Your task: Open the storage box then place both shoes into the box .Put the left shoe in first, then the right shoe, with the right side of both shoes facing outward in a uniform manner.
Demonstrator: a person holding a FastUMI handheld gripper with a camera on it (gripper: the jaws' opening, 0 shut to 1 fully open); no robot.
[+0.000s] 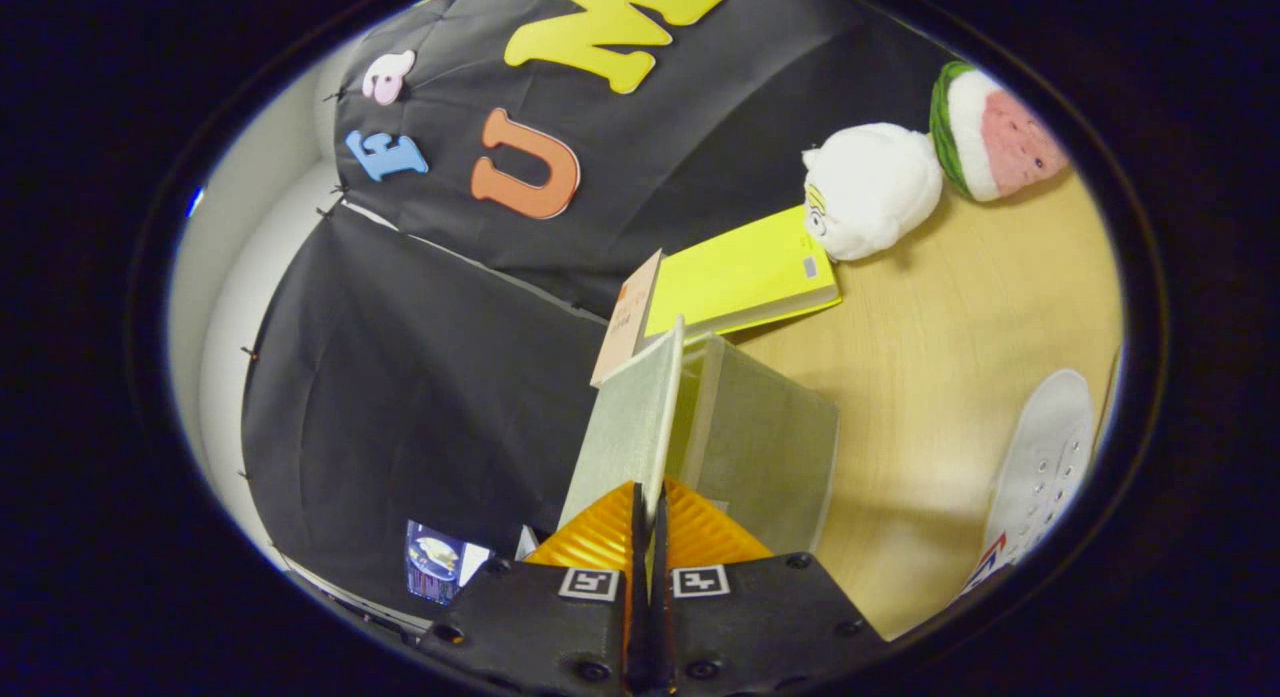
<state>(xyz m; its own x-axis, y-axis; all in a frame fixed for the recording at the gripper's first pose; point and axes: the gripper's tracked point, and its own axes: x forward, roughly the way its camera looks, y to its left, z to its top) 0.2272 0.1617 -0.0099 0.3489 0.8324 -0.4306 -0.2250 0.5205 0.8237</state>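
The view is rolled to one side. My gripper is shut on the thin edge of the storage box's pale green lid, which stands lifted away from the box body. The translucent storage box sits on the wooden table just ahead of the fingers, its opening showing between lid and wall. A white lace-up shoe with a red and blue mark at its side lies on the table beyond the box, partly cut off.
A yellow book and a small tan card or booklet lie behind the box. A white plush toy and a watermelon plush sit farther along the table. Black cloth walls close off the booth.
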